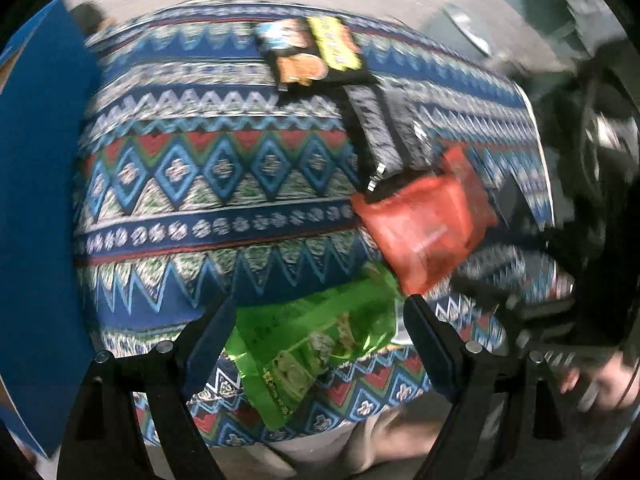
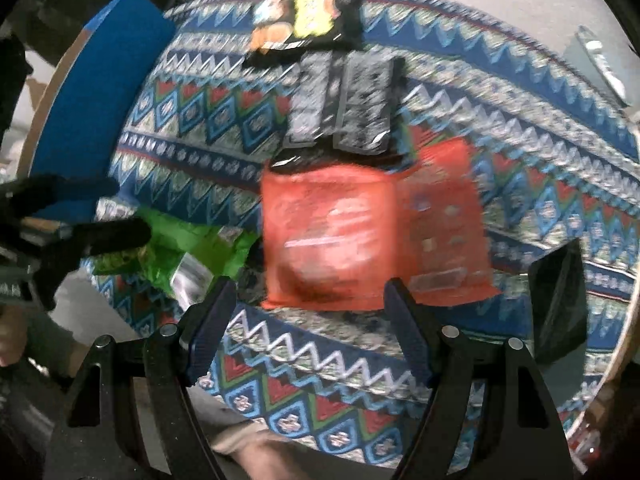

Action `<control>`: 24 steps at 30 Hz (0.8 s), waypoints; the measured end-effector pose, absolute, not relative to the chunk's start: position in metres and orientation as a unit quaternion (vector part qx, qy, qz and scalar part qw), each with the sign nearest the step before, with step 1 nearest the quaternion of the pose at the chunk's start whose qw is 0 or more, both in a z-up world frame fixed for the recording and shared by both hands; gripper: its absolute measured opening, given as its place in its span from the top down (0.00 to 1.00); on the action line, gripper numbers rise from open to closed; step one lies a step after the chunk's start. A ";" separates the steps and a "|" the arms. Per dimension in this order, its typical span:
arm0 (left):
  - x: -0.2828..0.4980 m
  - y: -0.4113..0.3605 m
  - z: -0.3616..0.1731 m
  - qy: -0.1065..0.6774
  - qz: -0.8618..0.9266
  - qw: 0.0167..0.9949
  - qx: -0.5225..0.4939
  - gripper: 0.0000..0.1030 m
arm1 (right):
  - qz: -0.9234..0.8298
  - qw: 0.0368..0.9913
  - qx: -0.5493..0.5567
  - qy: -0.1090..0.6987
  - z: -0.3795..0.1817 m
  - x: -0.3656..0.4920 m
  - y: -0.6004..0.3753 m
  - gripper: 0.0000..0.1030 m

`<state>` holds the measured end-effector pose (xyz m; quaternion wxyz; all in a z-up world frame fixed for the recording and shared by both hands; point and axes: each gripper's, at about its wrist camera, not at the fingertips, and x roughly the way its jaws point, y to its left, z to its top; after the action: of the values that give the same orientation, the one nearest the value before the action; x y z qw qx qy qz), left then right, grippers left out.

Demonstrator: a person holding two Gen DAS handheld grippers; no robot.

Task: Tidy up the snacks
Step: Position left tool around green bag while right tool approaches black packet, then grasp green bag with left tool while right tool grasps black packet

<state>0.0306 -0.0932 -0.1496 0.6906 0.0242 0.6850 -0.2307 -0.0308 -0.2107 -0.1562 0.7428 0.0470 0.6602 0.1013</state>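
My left gripper [image 1: 320, 328] is closest to the camera, at 6 o'clock in the left wrist view. Its two fingers stand wide apart. A green snack bag [image 1: 316, 336] lies on the cloth between them, but the pads do not squeeze it.

An orange snack bag [image 1: 424, 224] lies just past the green one, toward 2 o'clock. Two grey and black packs [image 1: 384, 128] lie side by side at about 12 o'clock, touching the orange bag's far edge. A black bag with yellow and orange pictures [image 1: 312, 52] lies farthest away at 12 o'clock. All of them rest on a table cloth [image 1: 200, 200] with blue, red and green zigzags. A blue board [image 1: 44, 200] stands at 9 o'clock.

In the right wrist view, my right gripper [image 2: 308, 316] is also spread open and holds nothing. The orange snack bag is just ahead of it at 12 o'clock. The pictures are blurry.
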 end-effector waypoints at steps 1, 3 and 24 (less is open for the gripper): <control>0.031 -0.097 -0.149 0.682 -0.243 0.689 0.042 0.16 | 0.096 0.747 0.044 0.657 -0.152 -0.031 -0.215 0.26; 0.032 -0.103 -0.149 0.675 -0.251 0.691 0.064 0.16 | 0.088 0.753 0.045 0.651 -0.144 -0.028 -0.227 0.26; 0.000 -0.137 -0.162 0.645 -0.358 0.646 0.198 0.16 | 0.059 0.759 0.145 0.632 -0.165 0.017 -0.265 0.26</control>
<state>-0.0001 -0.1372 -0.1618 0.6457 0.1979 0.6446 -0.3583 0.0166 -0.2650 -0.1645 0.7594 0.1447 0.6315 0.0592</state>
